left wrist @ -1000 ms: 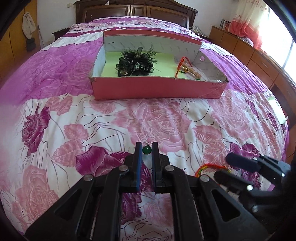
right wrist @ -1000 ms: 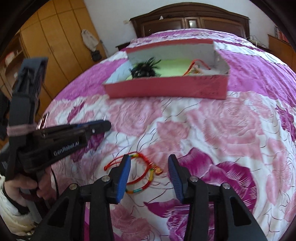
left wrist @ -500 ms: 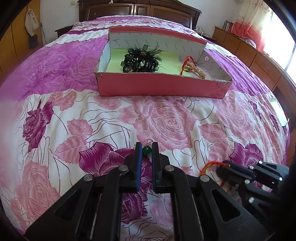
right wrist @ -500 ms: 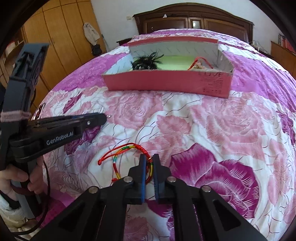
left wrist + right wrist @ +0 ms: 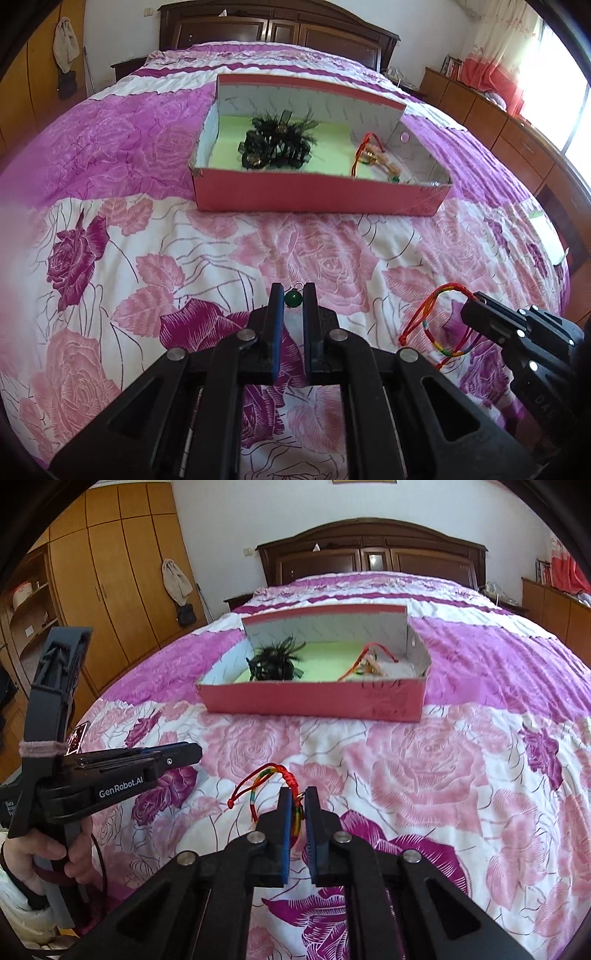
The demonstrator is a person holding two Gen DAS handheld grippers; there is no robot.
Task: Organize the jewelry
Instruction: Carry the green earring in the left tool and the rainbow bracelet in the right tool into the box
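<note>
- The pick-up step is judged to be done for both hands; the carry to the box is what remains.
- A small green bead pendant (image 5: 292,300) is pinched between the jaws of the left gripper (image 5: 293,295), its little metal ring showing just above the jaw tips.
- A multicoloured cord bracelet (image 5: 271,781) is pinched by the jaws of the right gripper (image 5: 298,805); the knotted part is clamped and the loop hangs out toward 9 o'clock in the right wrist view.
- In the left wrist view the same bracelet is seen at 4 o'clock, dangling from the right gripper's tip, with its lower end close to the bedspread (image 5: 147,240); whether it touches cannot be told.
- The pink box (image 5: 317,192) lies on the bed at 12 o'clock from both grippers, well apart from them, with its top open.
- Inside it, a dark feathered hairpiece (image 5: 277,142) is seen at the left, and red cord jewelry (image 5: 371,155) at the right.
- The next move is judged to call for a lift clear of the bedspread and a carry toward 12 o'clock over the near wall of the box.
- The bracelet's loose loop could catch on that wall, so enough height is needed before release.
- Each piece is best released over a bare patch of the green lining (image 5: 332,147).
</note>
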